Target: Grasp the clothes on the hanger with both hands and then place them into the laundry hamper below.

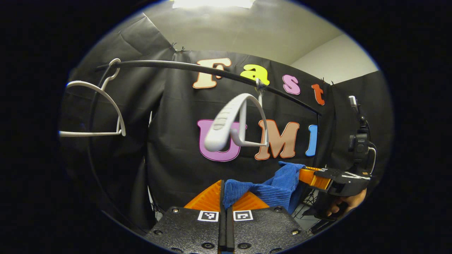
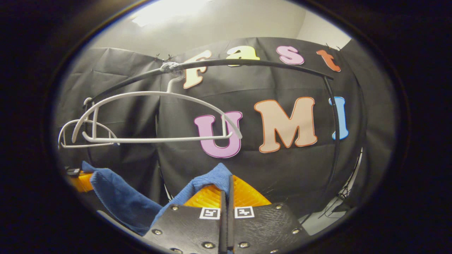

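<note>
A blue cloth [image 1: 272, 188] stretches between both grippers, off its white hanger [image 1: 233, 121], which hangs bare from the black rail [image 1: 197, 67] above. My left gripper [image 1: 224, 192] is shut on one end of the cloth, its orange fingers pressed together. Off to the right, a hand holds the right gripper [image 1: 310, 176] shut on the other end. In the right gripper view, my right gripper [image 2: 227, 187] pinches the blue cloth [image 2: 120, 201], which sags to the left toward the left gripper [image 2: 79, 180]. The bare hanger [image 2: 155, 116] hangs above it.
A second empty white hanger [image 1: 102, 109] hangs at the rail's left end, seen as the hanger [image 2: 83, 135] behind the first in the right gripper view. The rail's upright post [image 2: 335, 130] stands at the right. Black cloth walls close in behind.
</note>
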Demonstrator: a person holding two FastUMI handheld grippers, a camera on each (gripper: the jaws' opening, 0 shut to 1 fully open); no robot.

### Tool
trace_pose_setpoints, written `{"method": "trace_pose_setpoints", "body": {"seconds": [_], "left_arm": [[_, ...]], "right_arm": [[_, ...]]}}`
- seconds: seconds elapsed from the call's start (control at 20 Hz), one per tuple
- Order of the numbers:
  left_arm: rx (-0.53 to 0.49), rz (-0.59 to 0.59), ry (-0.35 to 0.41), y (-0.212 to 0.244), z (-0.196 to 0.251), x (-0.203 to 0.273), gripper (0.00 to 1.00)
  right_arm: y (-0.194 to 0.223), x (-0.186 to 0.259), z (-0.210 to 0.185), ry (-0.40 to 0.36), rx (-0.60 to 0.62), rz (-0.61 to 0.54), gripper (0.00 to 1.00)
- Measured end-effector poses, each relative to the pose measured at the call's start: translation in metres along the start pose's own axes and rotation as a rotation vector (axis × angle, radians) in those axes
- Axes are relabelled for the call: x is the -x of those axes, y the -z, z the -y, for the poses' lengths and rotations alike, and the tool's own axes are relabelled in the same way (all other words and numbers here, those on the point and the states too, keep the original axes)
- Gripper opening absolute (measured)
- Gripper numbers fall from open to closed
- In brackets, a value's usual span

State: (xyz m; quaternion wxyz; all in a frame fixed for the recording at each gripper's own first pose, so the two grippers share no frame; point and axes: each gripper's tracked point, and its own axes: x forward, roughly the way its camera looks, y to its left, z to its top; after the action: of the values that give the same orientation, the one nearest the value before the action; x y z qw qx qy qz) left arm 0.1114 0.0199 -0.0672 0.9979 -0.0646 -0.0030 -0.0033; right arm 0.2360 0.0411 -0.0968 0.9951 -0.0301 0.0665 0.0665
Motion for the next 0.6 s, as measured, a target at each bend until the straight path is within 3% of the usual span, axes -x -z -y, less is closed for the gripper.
{"method": "trace_pose_setpoints", "body": {"seconds": [0.2,0.4,0.6], "left_arm": [[-0.008,-0.007,0.026,0.006,0.022,-0.009,0.01],[0.032,0.015,0.041,-0.002,0.041,-0.02,0.01],[0.043,0.033,0.07,-0.012,0.061,-0.026,0.01]], "right_arm": [[-0.002,0.017,0.0,0.015,0.042,-0.018,0.01],[-0.019,0.033,-0.006,-0.015,0.011,0.005,0.01],[-0.039,0.047,0.007,0.009,0.0,0.045,0.01]]}}
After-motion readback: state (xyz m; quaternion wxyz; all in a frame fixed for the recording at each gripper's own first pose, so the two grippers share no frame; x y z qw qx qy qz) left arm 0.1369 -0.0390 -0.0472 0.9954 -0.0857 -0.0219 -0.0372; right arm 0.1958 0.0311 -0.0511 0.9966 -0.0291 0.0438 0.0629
